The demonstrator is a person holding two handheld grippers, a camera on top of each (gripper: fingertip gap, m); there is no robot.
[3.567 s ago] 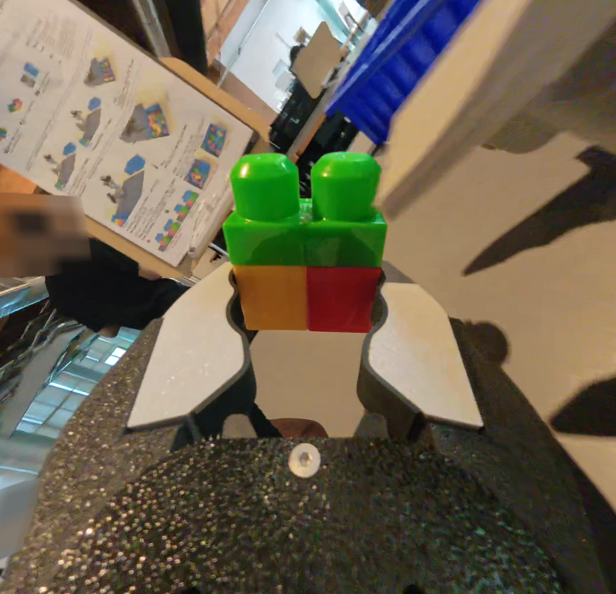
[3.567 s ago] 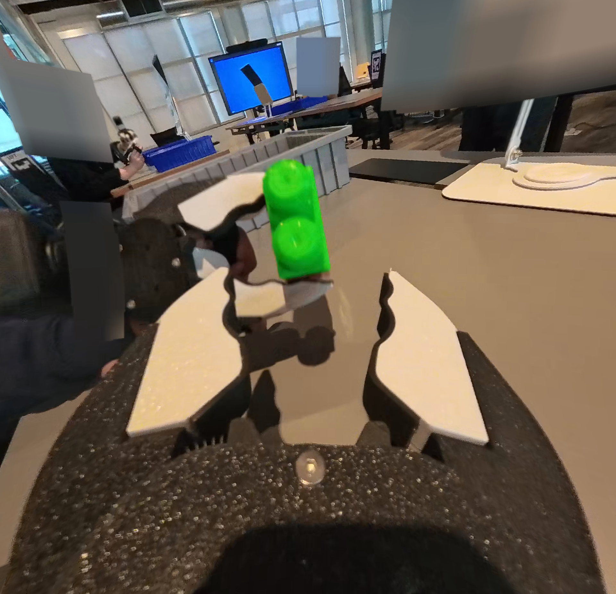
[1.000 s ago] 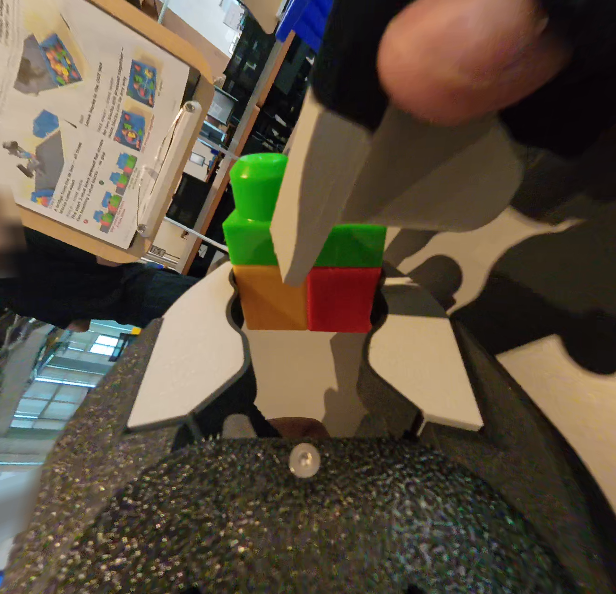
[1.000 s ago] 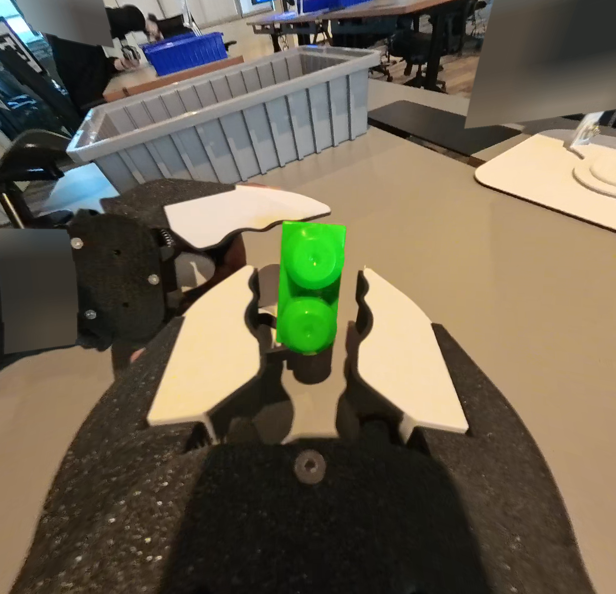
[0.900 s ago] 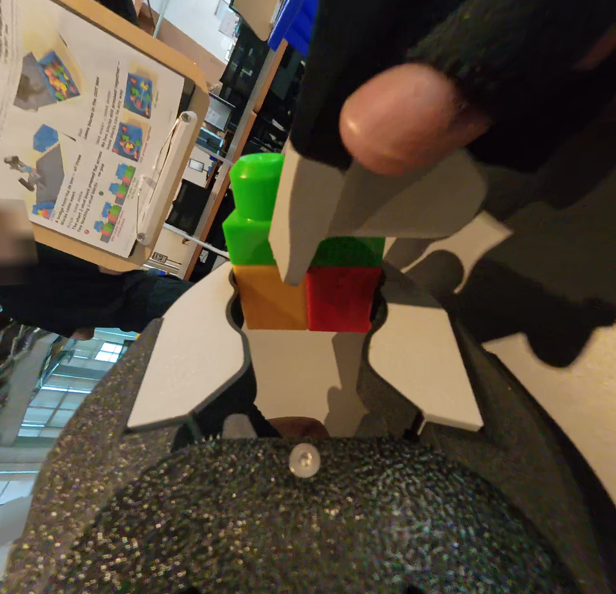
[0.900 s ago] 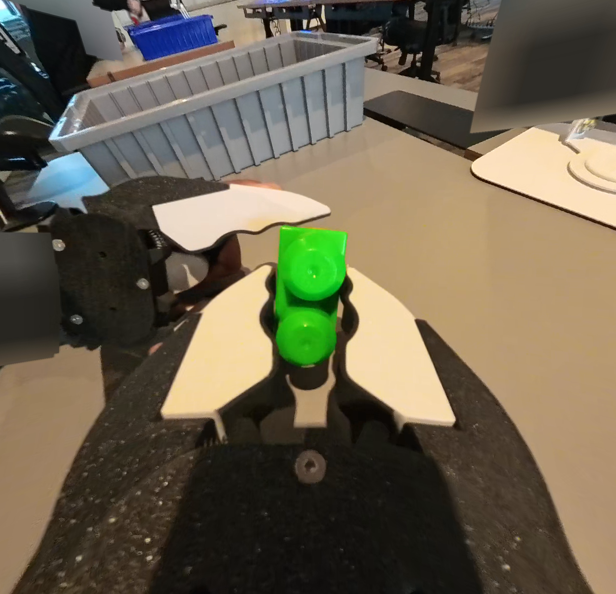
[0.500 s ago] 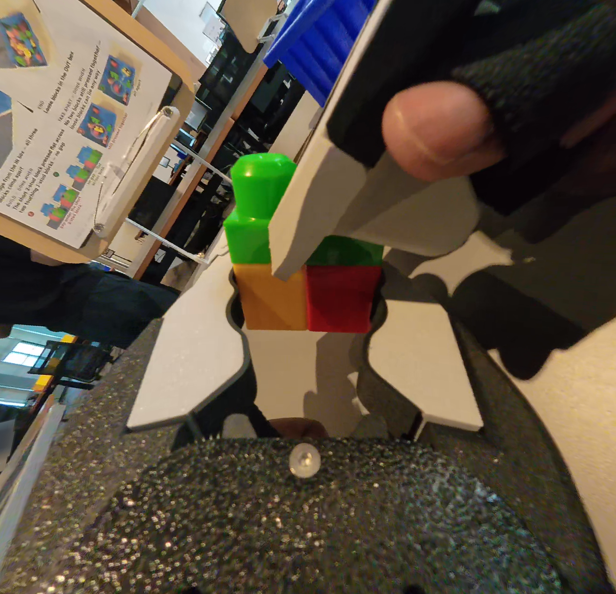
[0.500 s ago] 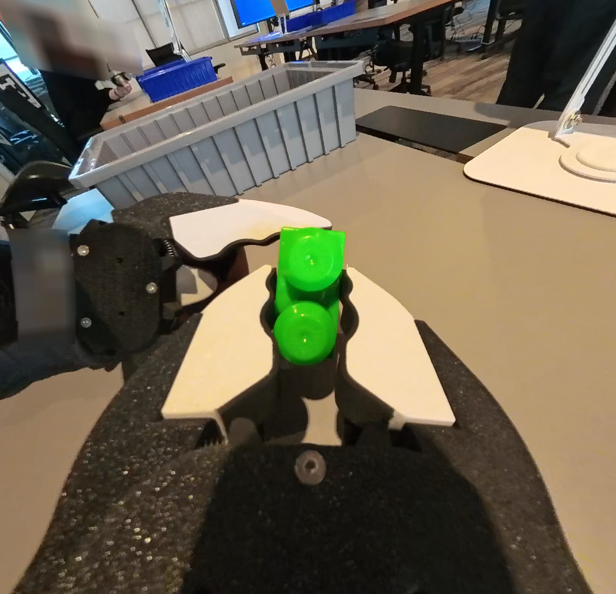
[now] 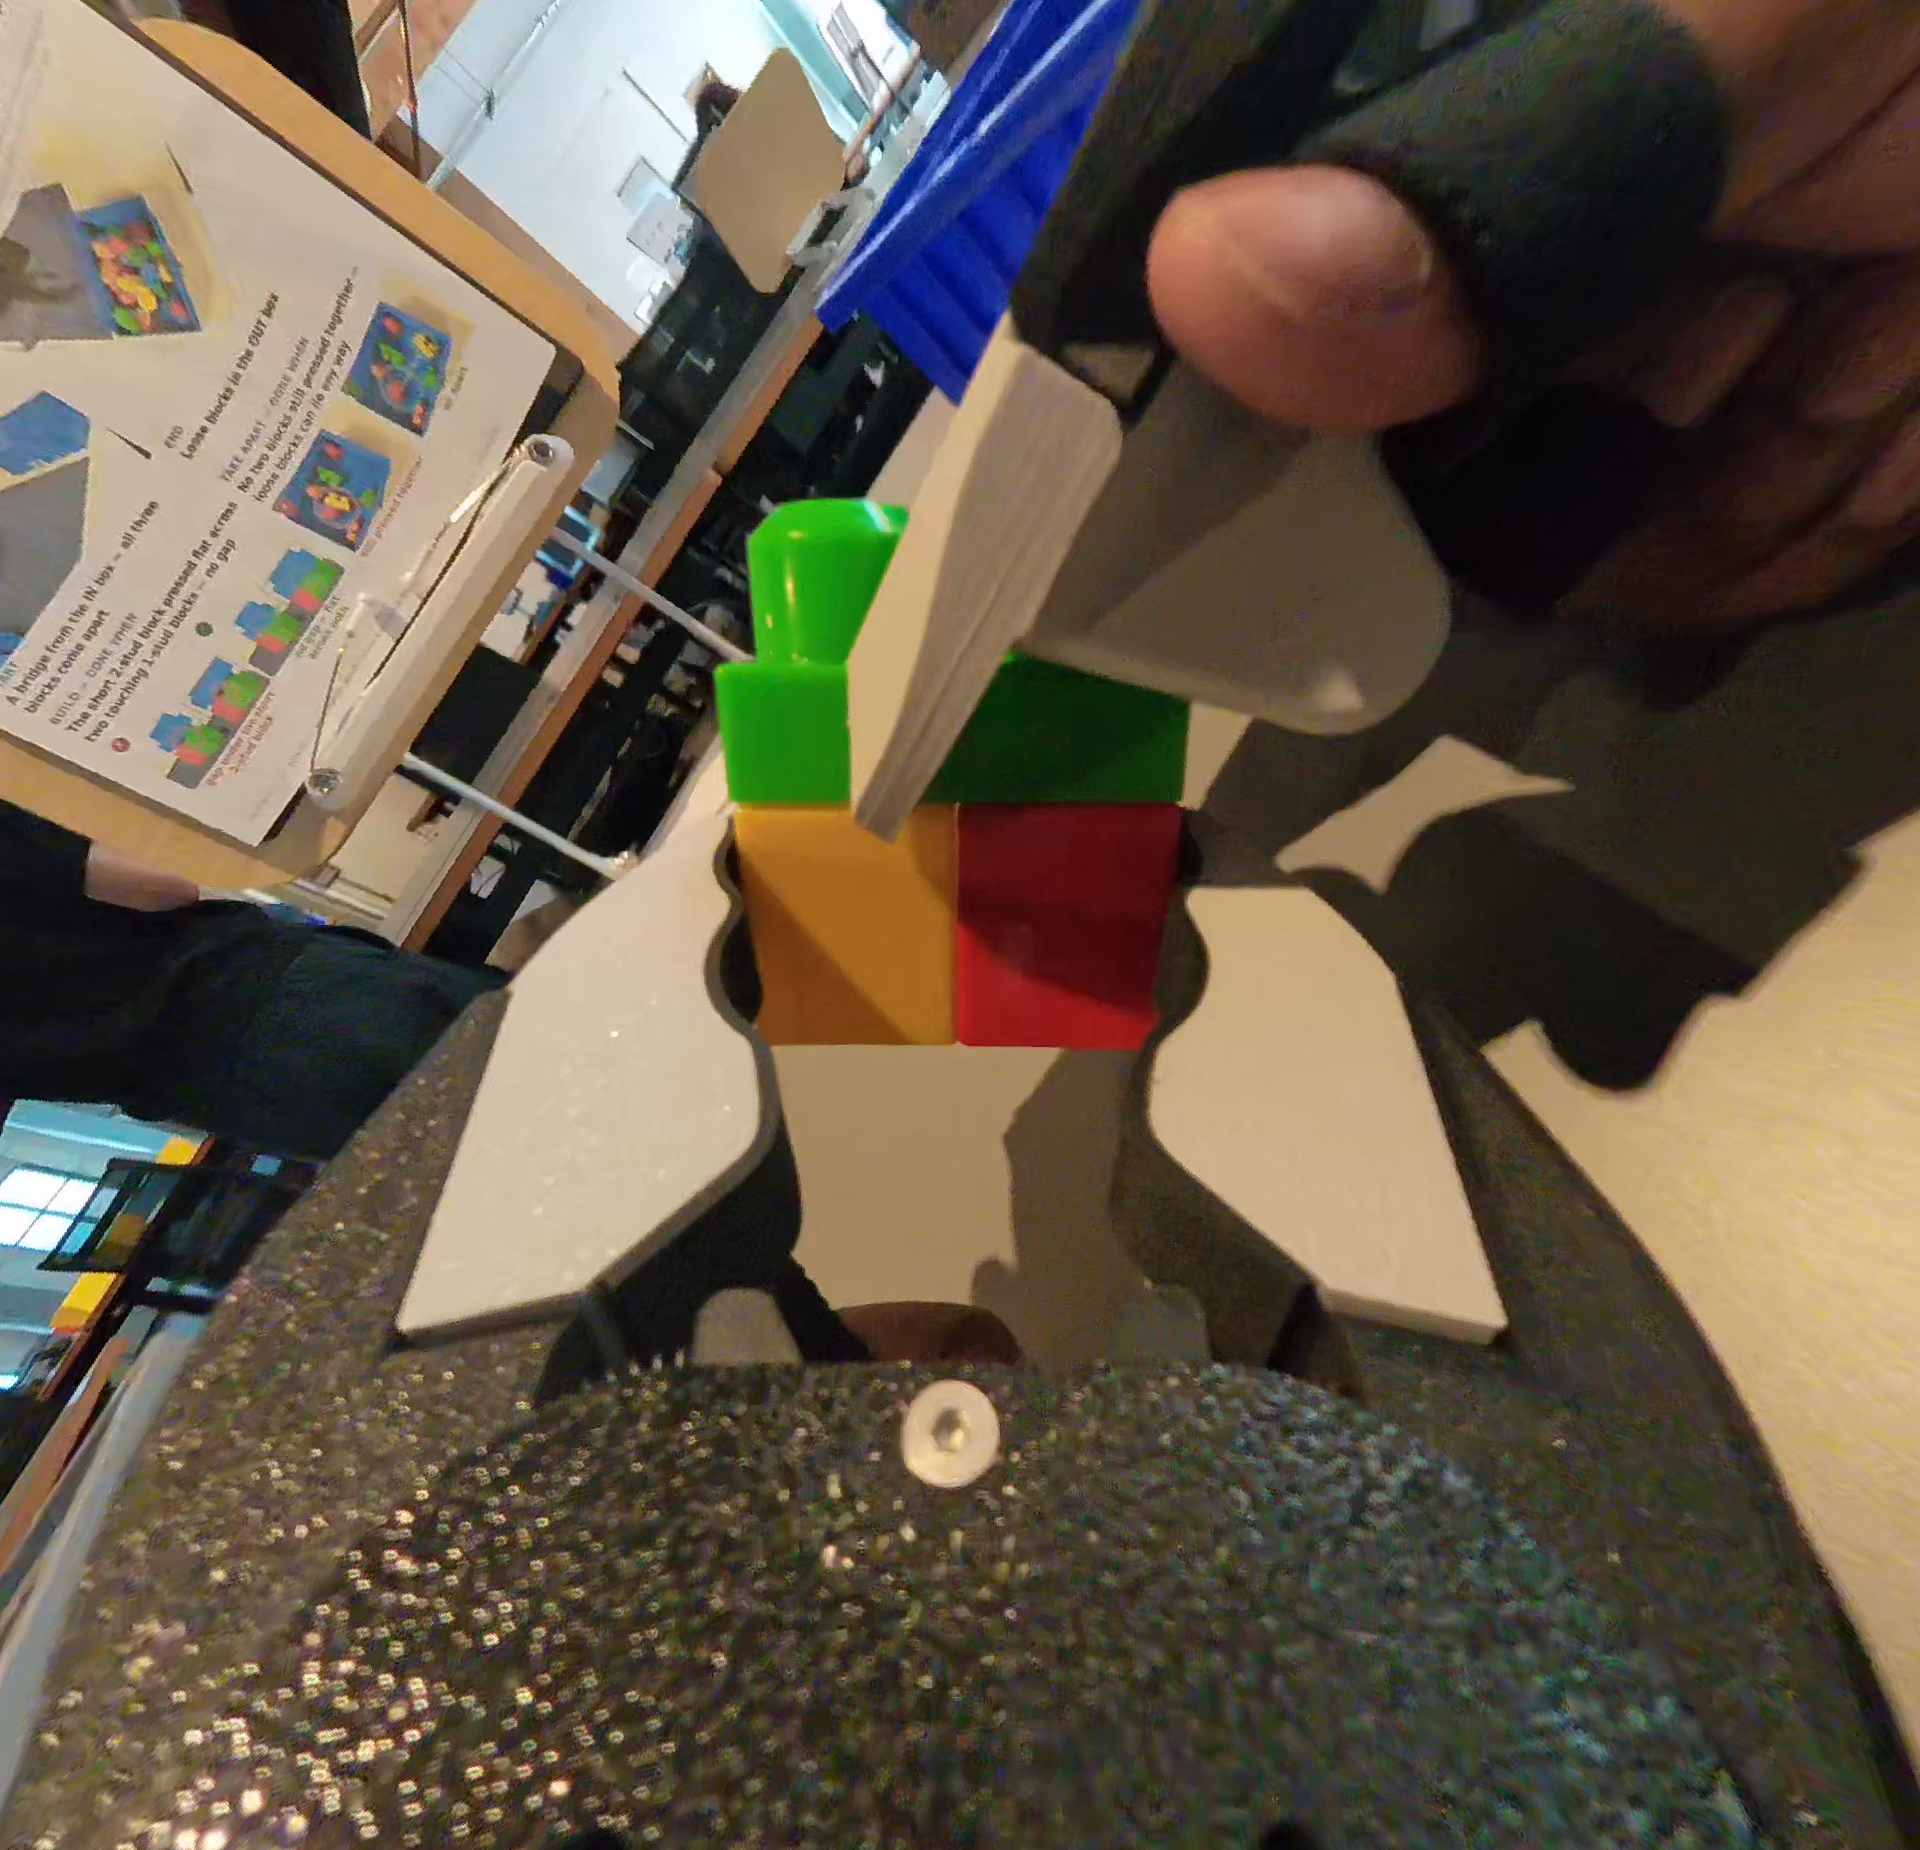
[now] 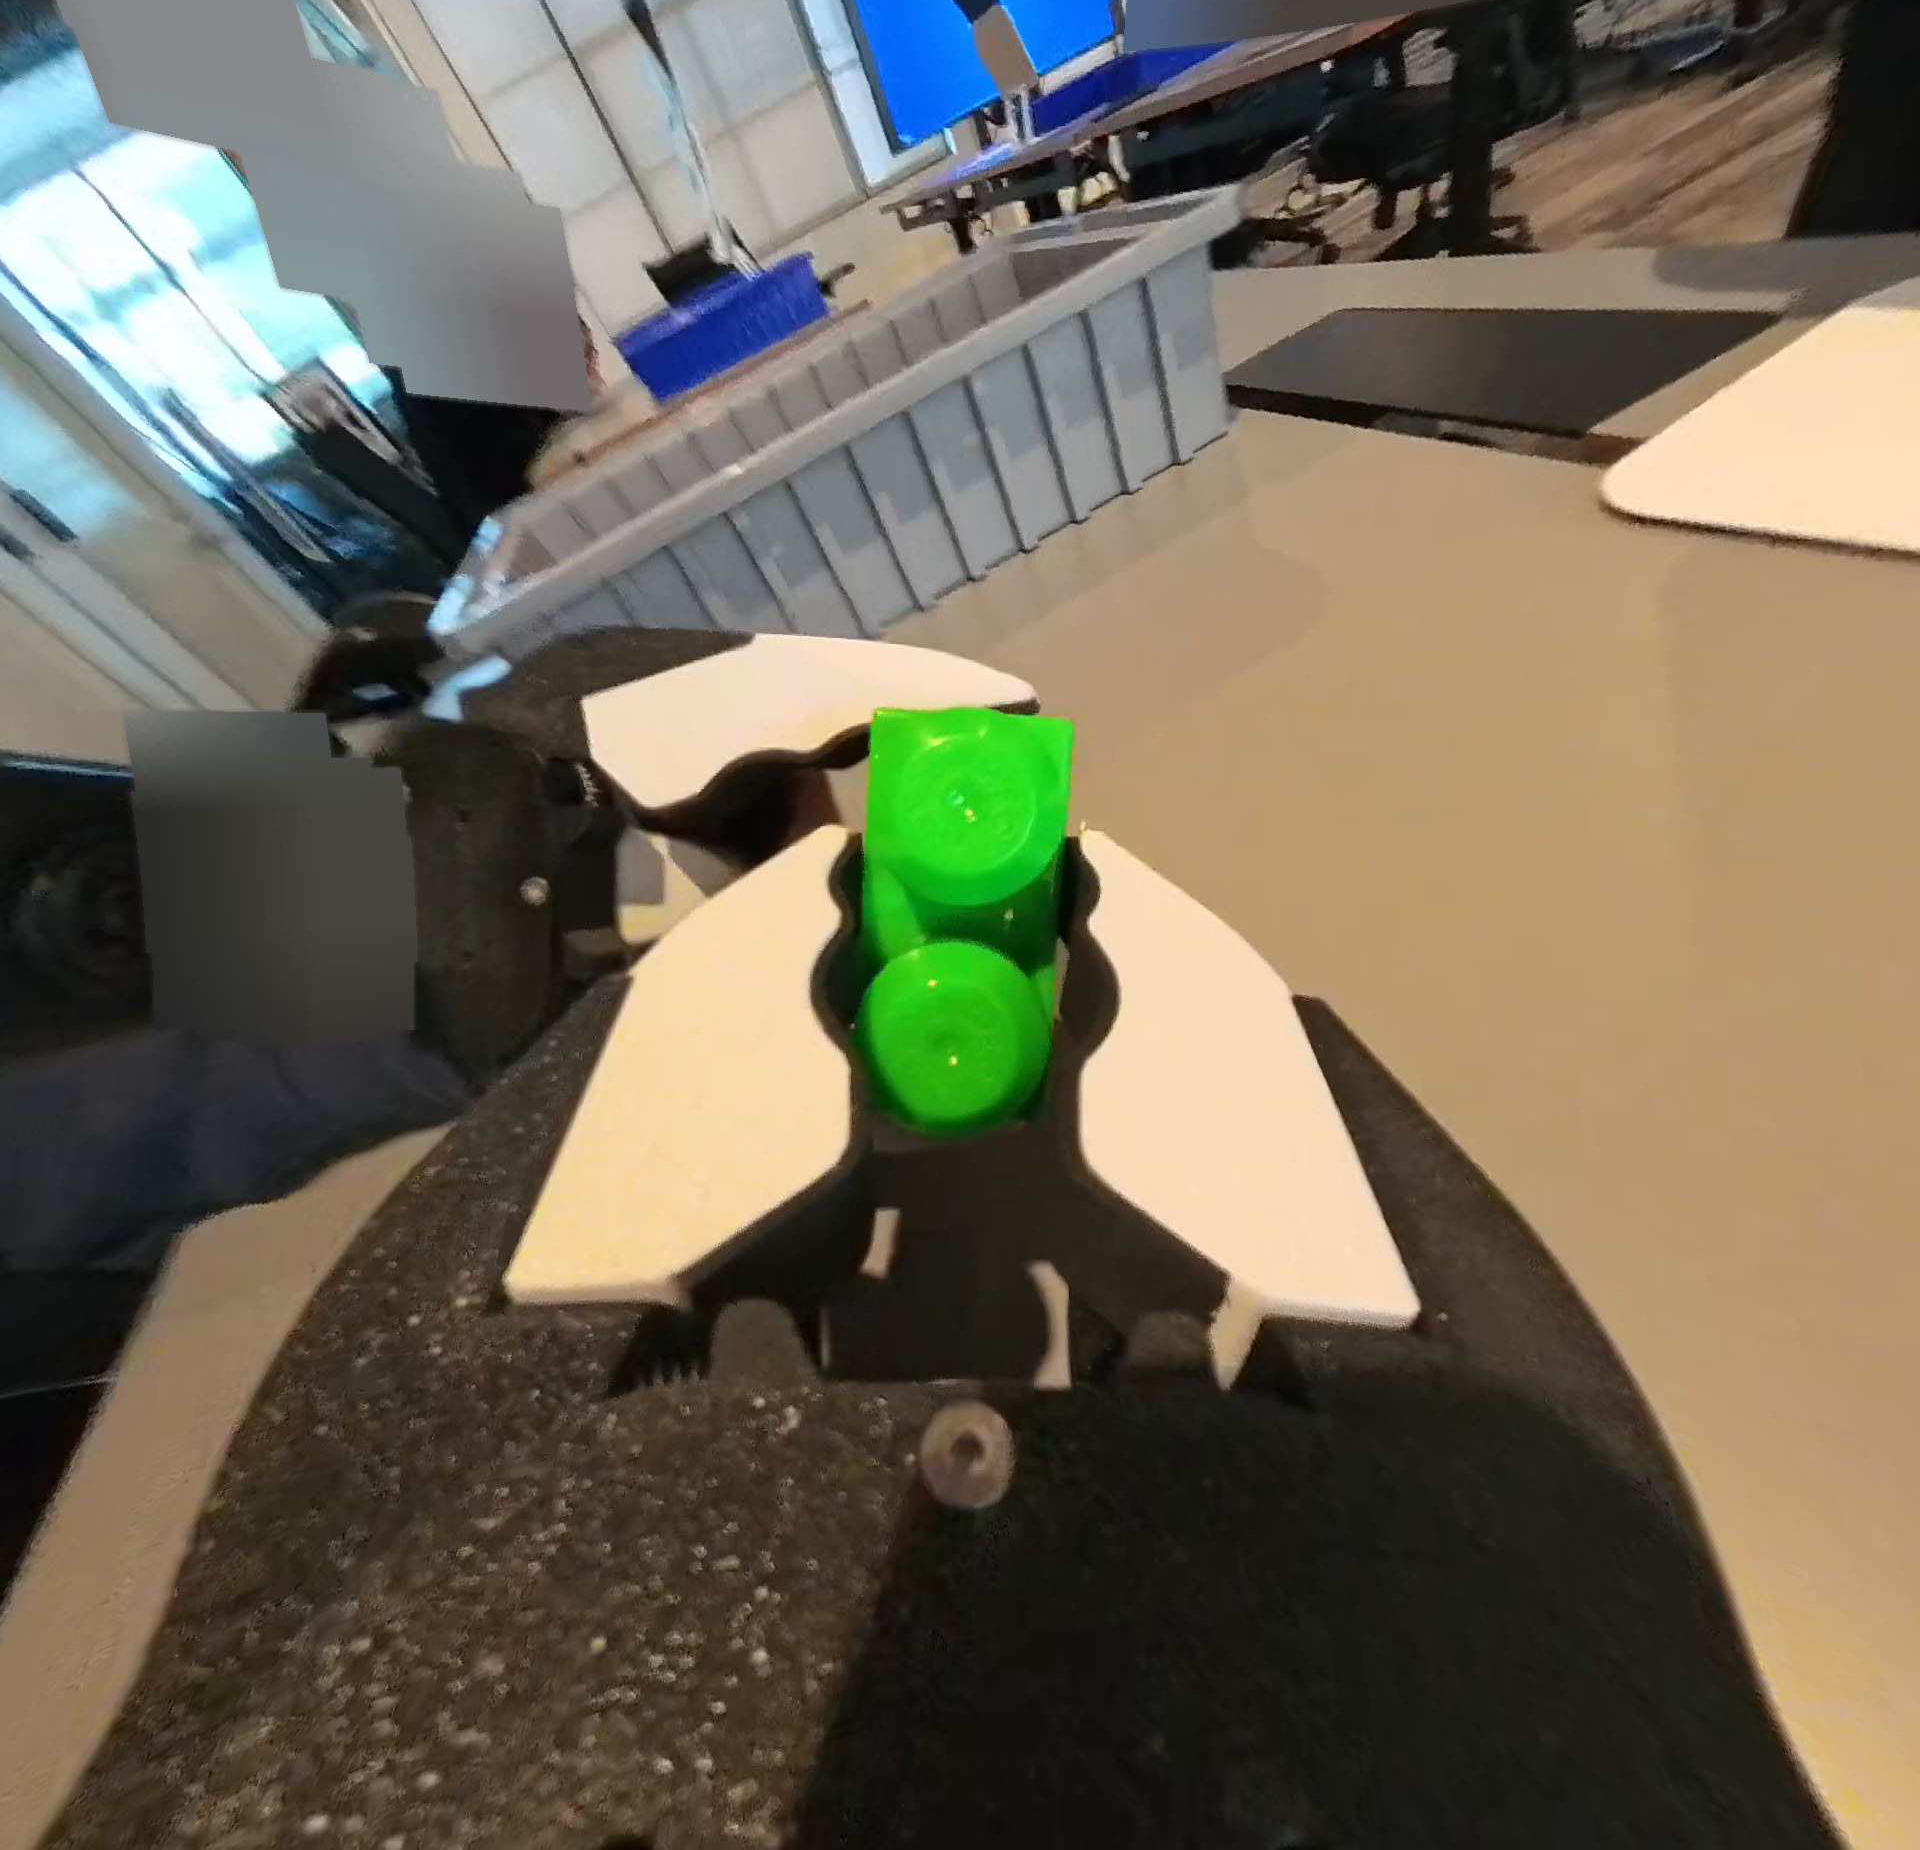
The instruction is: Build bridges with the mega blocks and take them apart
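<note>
In the left wrist view my left gripper (image 9: 956,927) is shut on an orange block (image 9: 847,927) and a red block (image 9: 1060,922) side by side. A green two-stud block (image 9: 790,709) sits on top of both. My right gripper comes in from the upper right and its fingers (image 9: 966,595) clamp the green block, hiding one stud. In the right wrist view my right gripper (image 10: 961,927) is shut on the green block (image 10: 961,865), studs facing the camera. The left gripper (image 10: 790,709) lies just behind it, held sideways.
A grey ribbed bin (image 10: 914,470) stands on the tan table (image 10: 1455,761) behind the grippers. A white pad (image 10: 1787,450) lies at the far right. An instruction sheet on a wooden board (image 9: 208,450) and a blue bin (image 9: 966,221) show in the left wrist view. My left and right fingertips are right by each other.
My right gripper came down over the green block and closed on it. Since then both grippers have tilted together, with the stack still between them.
</note>
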